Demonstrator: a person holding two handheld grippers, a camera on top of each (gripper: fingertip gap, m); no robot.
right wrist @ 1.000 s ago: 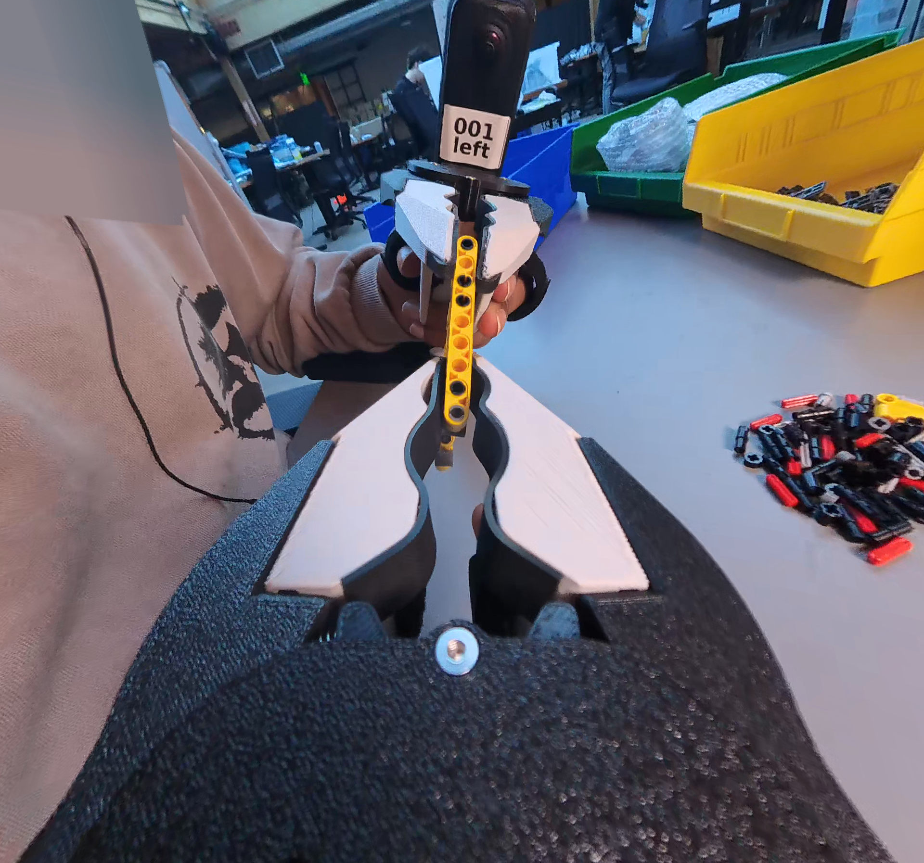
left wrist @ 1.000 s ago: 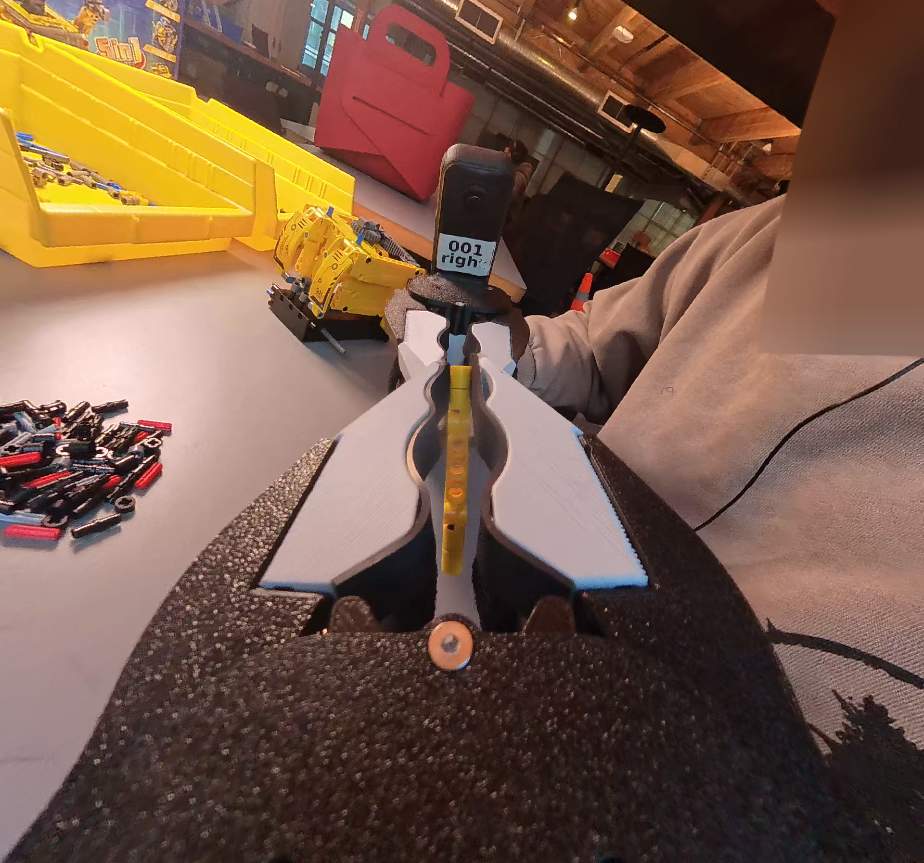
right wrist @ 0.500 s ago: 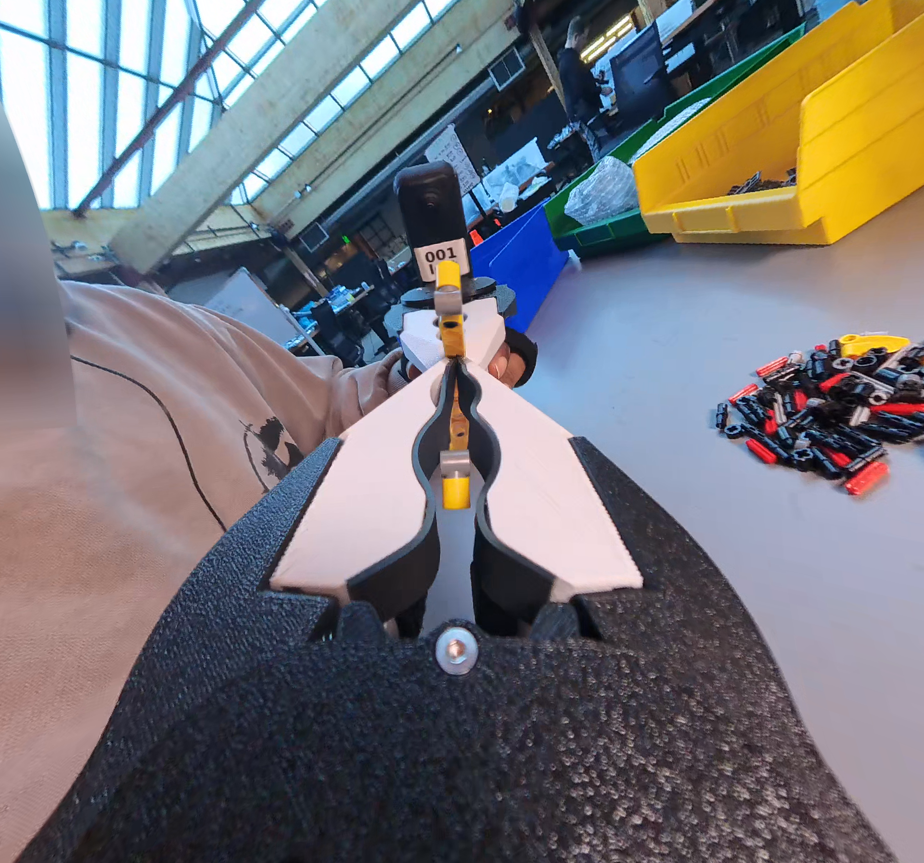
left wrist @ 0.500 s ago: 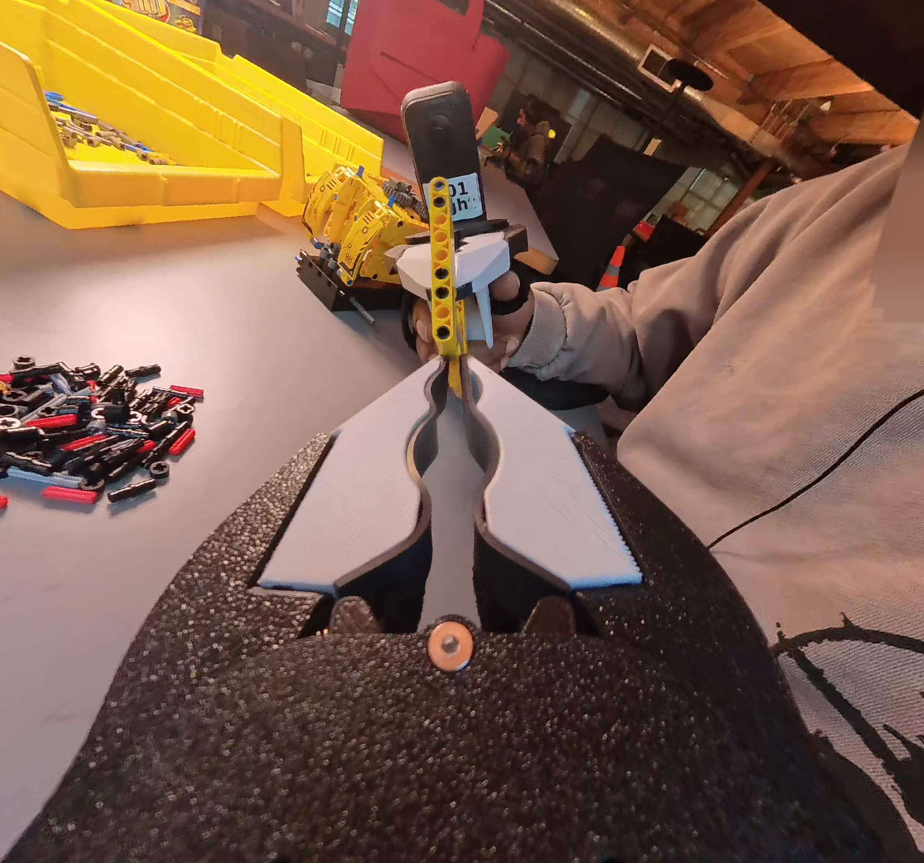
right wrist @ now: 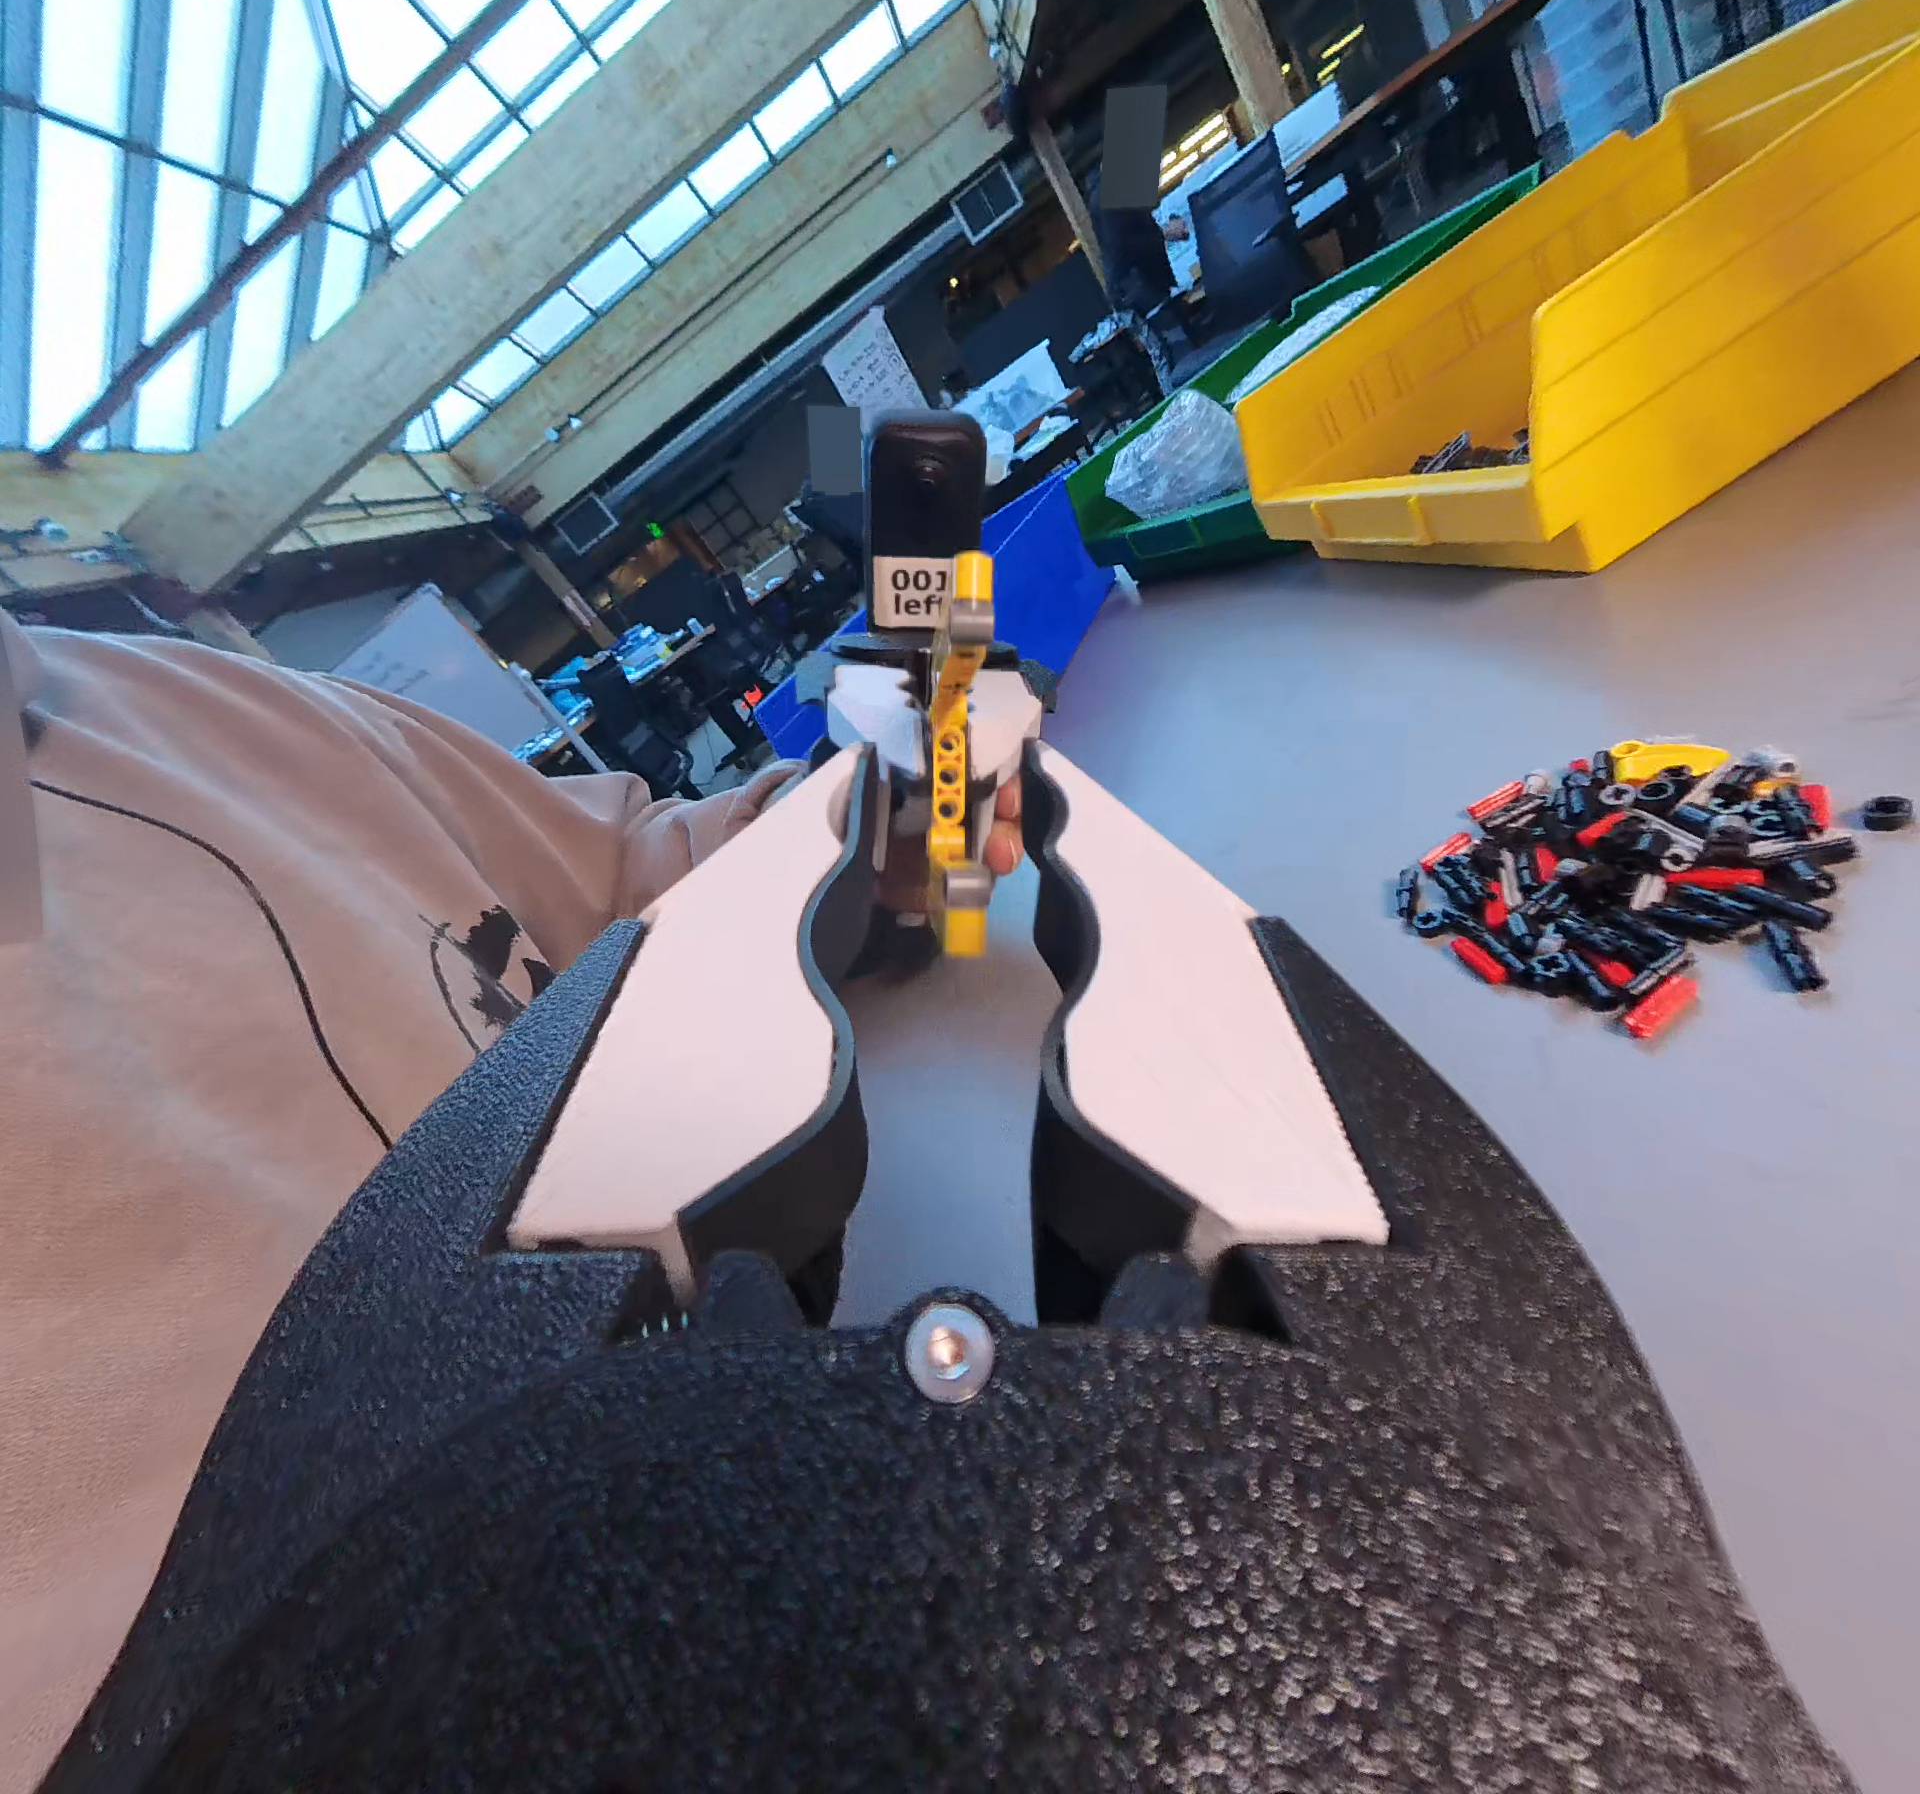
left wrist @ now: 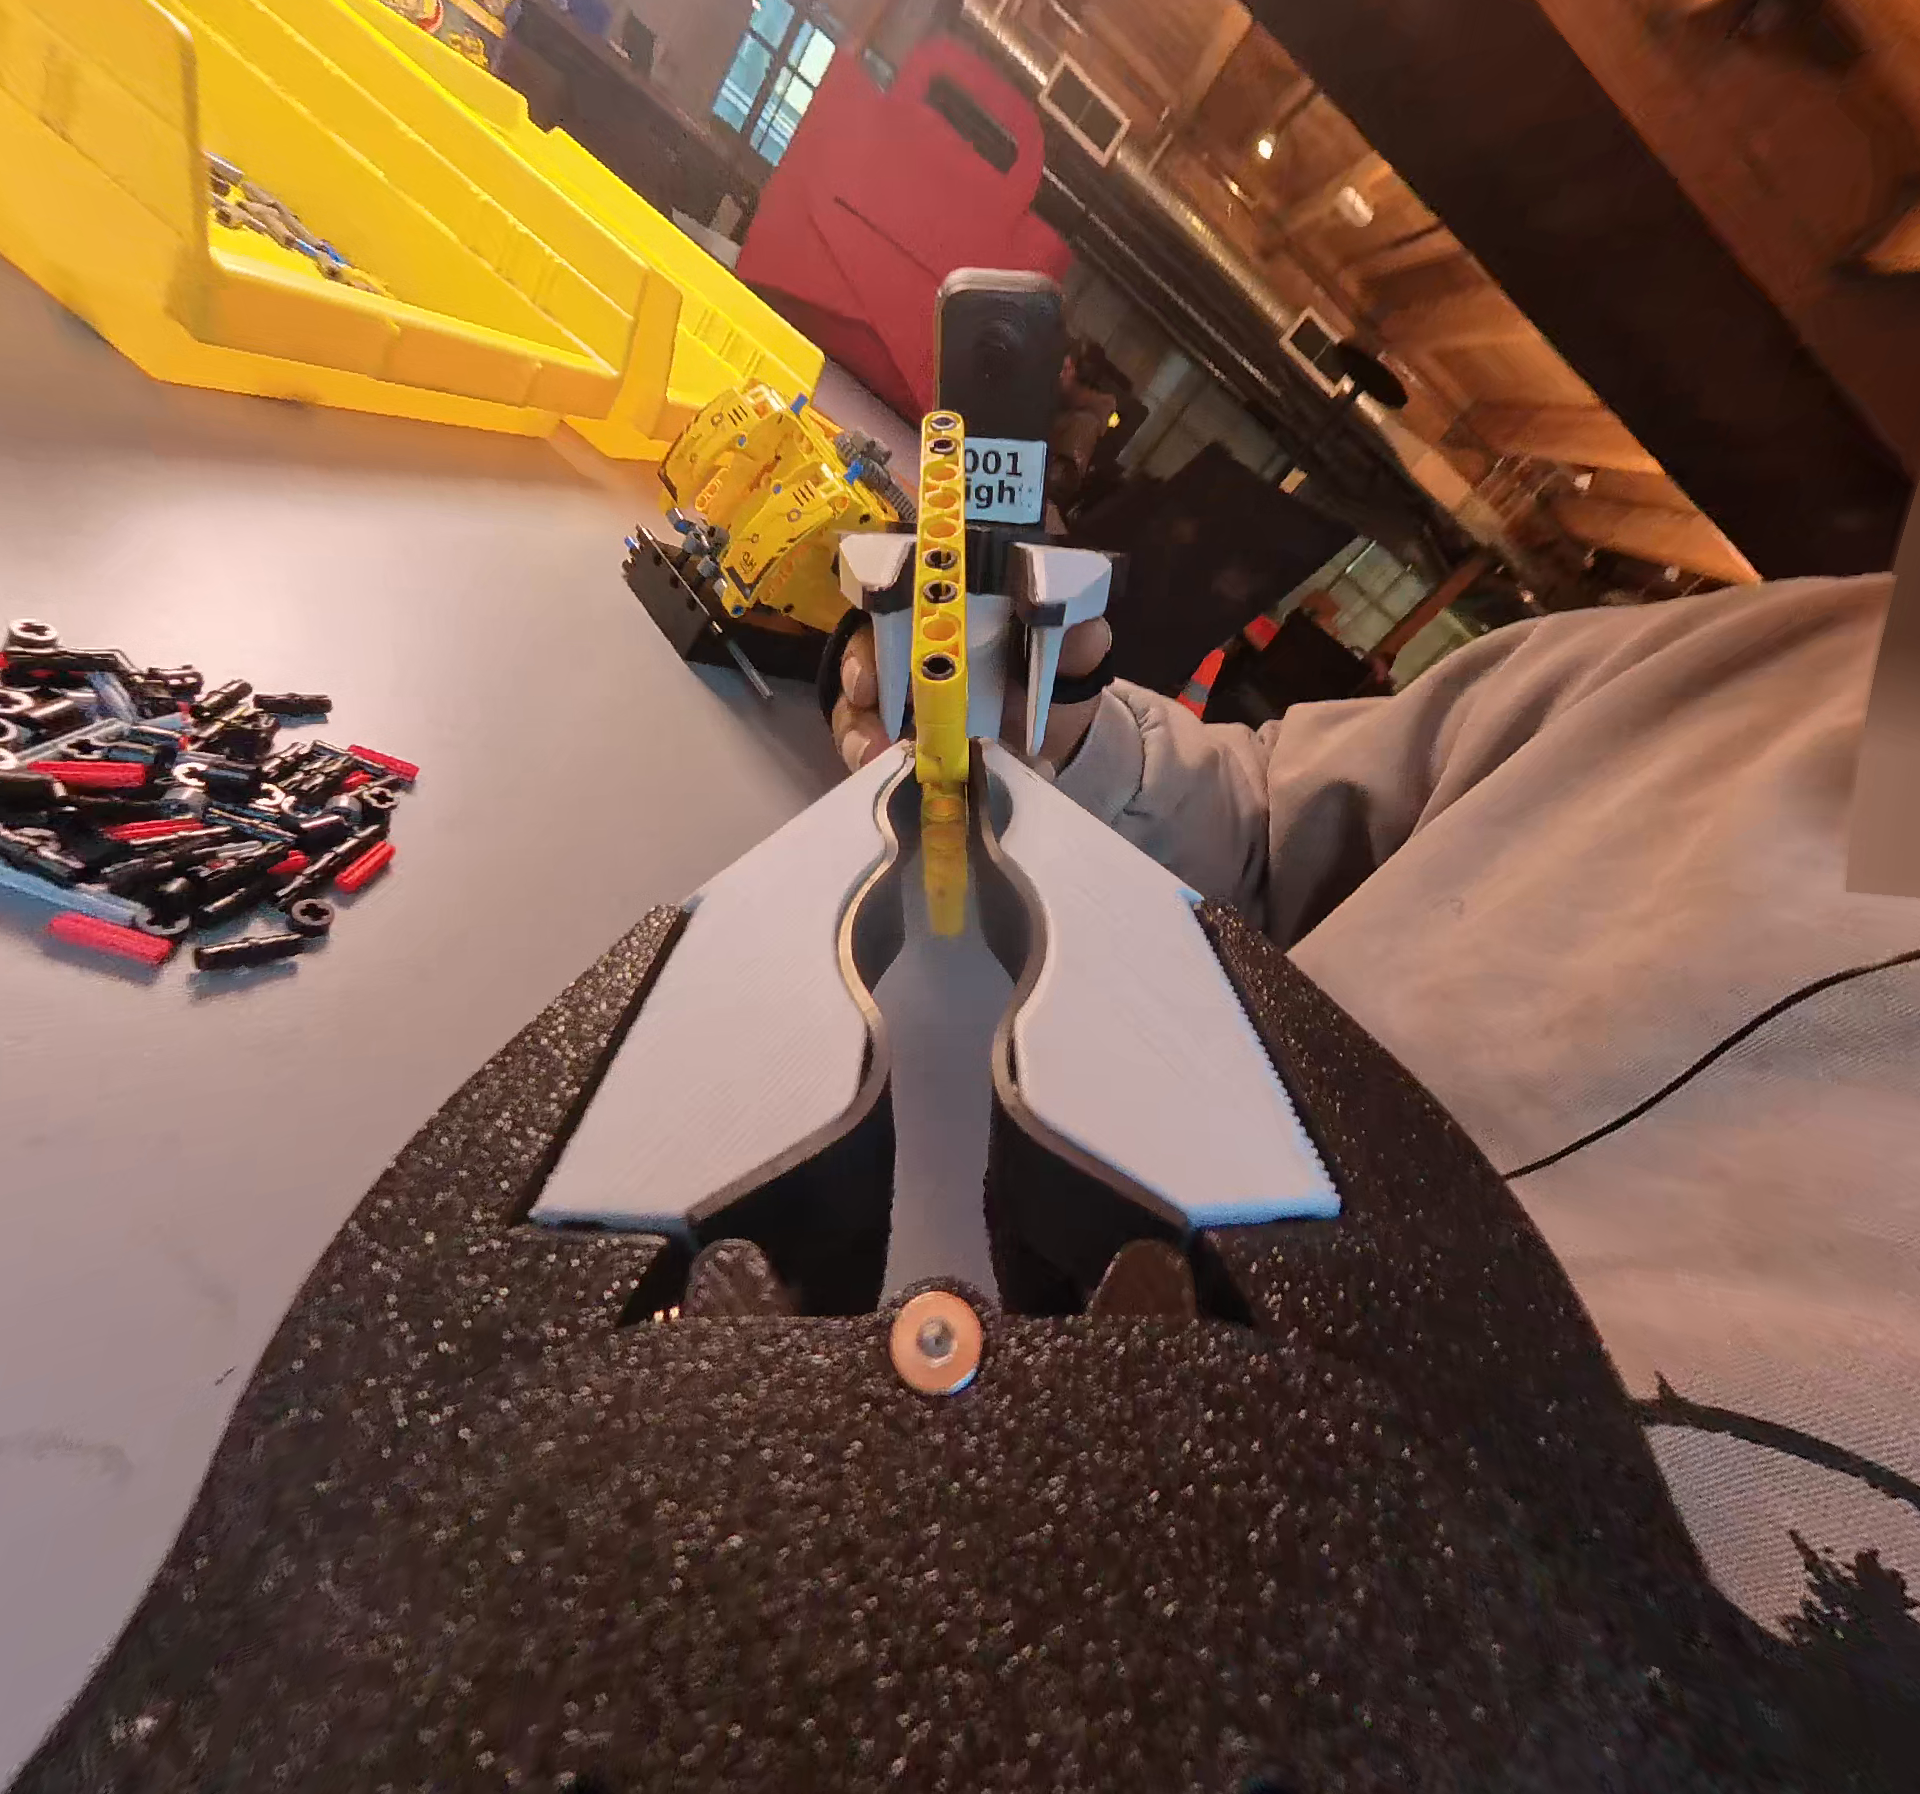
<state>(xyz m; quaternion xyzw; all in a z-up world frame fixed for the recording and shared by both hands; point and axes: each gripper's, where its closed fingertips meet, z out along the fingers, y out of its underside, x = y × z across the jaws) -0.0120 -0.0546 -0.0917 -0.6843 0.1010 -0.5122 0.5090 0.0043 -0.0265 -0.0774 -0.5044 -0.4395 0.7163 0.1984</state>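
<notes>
Yellow holed beam stands clamped at its lower end in my left gripper, right gripper spread around it; light, stiff plastic, I'd pinch its flat sides.

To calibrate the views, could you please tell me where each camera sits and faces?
Left wrist view: on the left hand-held gripper, facing the yellow beam it pinches and the open right hand-held gripper; sleeve shows.
Right wrist view: on the right hand-held gripper, facing back at the left; sweatshirt shows.
Shared: yellow beam, pin pile.
</notes>
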